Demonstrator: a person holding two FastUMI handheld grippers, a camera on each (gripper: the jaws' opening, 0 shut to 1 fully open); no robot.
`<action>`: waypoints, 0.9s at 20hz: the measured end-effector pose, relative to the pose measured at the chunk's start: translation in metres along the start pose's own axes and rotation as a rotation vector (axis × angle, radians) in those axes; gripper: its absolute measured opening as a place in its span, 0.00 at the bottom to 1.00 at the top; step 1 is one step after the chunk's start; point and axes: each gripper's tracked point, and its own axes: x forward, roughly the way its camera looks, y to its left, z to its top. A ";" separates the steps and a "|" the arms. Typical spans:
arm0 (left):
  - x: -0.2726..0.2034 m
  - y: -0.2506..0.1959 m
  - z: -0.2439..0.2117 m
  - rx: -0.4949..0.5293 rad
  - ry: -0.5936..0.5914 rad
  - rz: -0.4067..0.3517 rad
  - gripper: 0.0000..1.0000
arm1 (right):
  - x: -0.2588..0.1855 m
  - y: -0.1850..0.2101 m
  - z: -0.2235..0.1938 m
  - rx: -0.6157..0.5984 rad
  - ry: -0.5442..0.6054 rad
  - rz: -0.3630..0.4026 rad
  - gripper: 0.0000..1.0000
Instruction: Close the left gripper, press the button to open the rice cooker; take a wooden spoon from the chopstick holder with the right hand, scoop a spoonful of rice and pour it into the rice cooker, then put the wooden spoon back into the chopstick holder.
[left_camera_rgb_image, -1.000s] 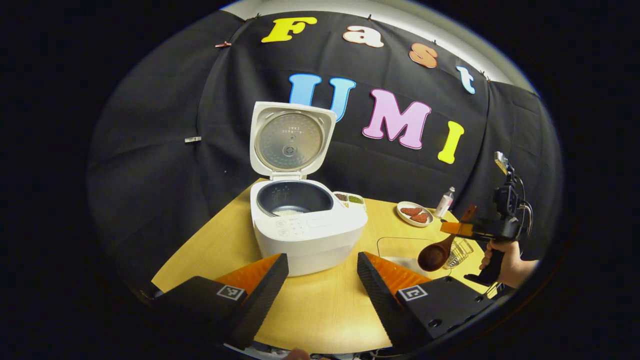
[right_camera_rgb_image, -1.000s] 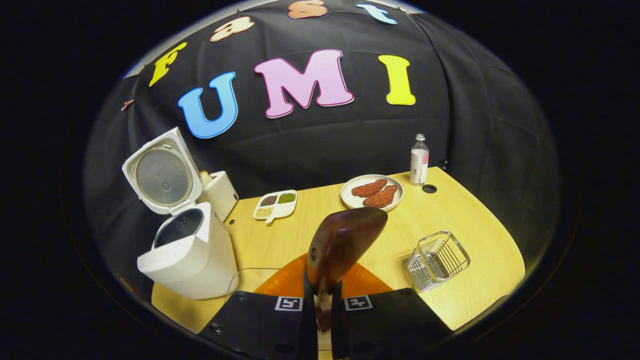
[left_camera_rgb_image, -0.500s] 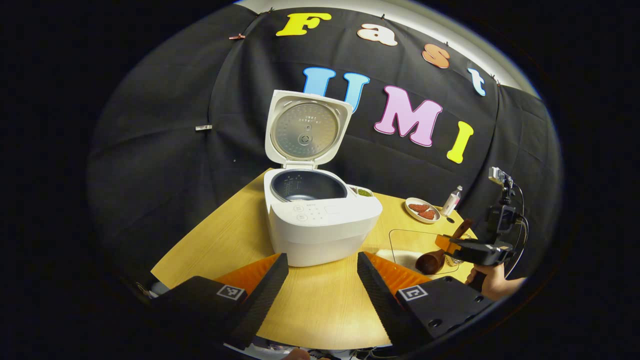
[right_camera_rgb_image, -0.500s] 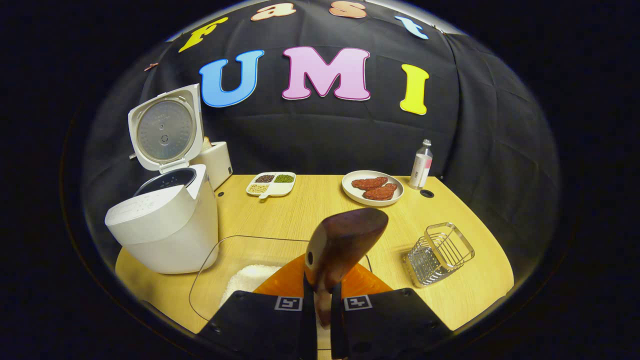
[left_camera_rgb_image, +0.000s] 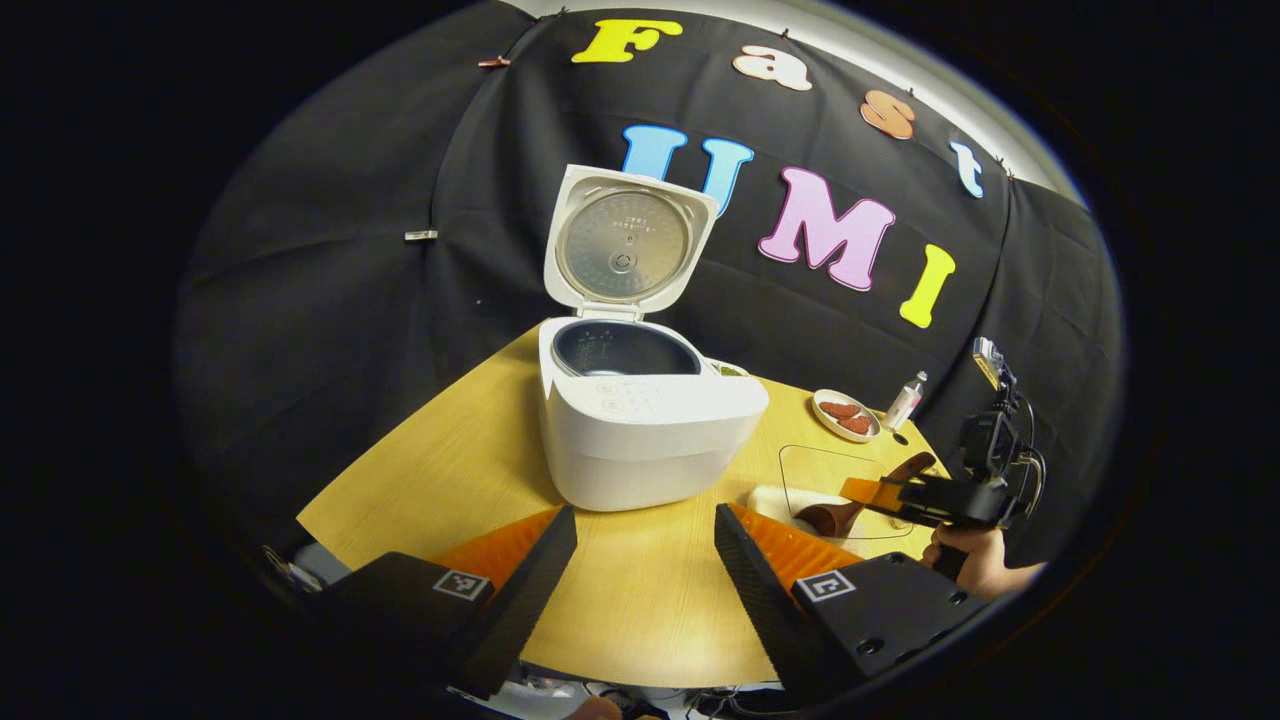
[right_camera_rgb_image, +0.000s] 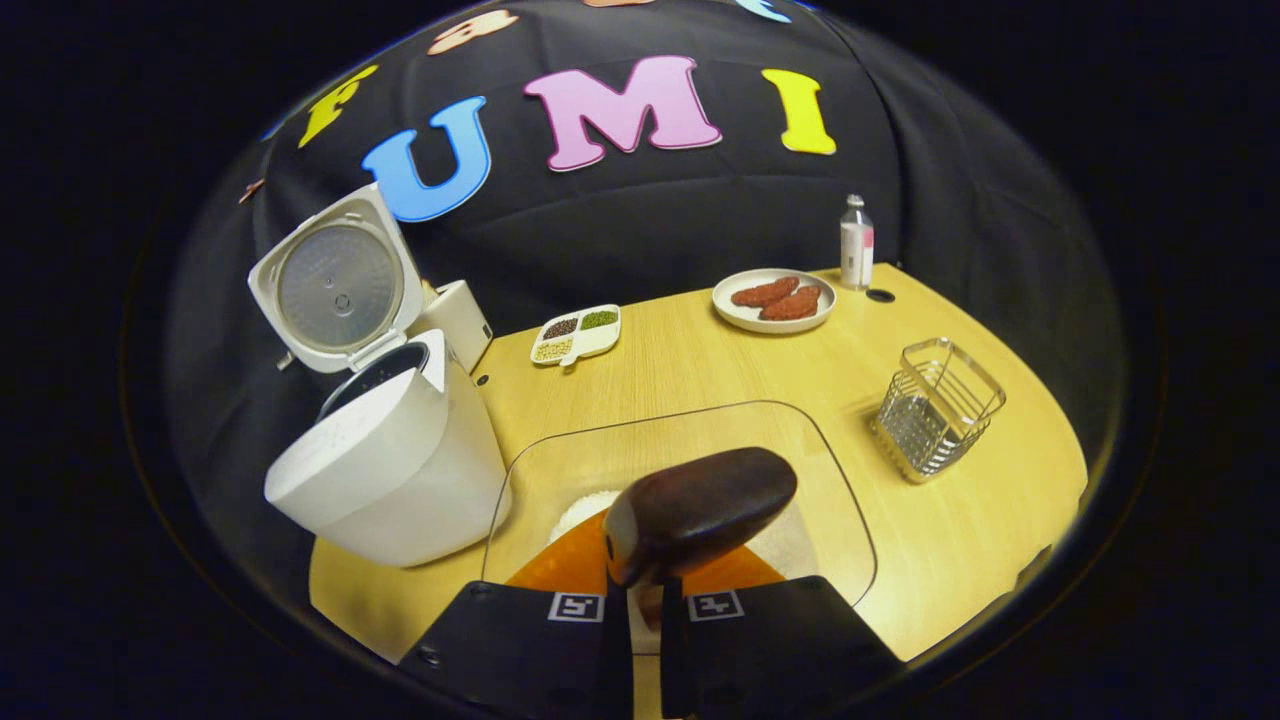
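With the right gripper (right_camera_rgb_image: 640, 600) clamped on the wooden spoon (right_camera_rgb_image: 695, 515) above the clear rice tray (right_camera_rgb_image: 840, 480), the bowl should dip low and level into the rice (right_camera_rgb_image: 585, 510), then carry toward the open rice cooker (right_camera_rgb_image: 385, 470) at nine o'clock, while the left gripper (left_camera_rgb_image: 640, 560) waits with fingers apart.

Both views overlook table (left_camera_rgb_image: 640, 610), sharing cooker (right_camera_rgb_image: 390, 480)

Ahead of the wide-apart fingers (left_camera_rgb_image: 530, 580) sits the open cooker (left_camera_rgb_image: 650, 425). Beyond the right finger, the other gripper (left_camera_rgb_image: 868, 493) holds the spoon (left_camera_rgb_image: 835, 512) over a clear tray (left_camera_rgb_image: 830, 465).
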 end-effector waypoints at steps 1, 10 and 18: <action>0.000 0.000 -0.001 -0.004 0.000 0.000 0.95 | 0.001 0.002 -0.001 0.051 0.022 0.004 0.15; -0.007 0.003 0.002 -0.006 -0.015 0.020 0.96 | 0.005 0.004 -0.001 0.371 0.156 0.065 0.15; -0.010 -0.003 0.014 0.006 -0.035 0.040 0.95 | -0.007 -0.018 0.017 0.516 0.163 0.099 0.15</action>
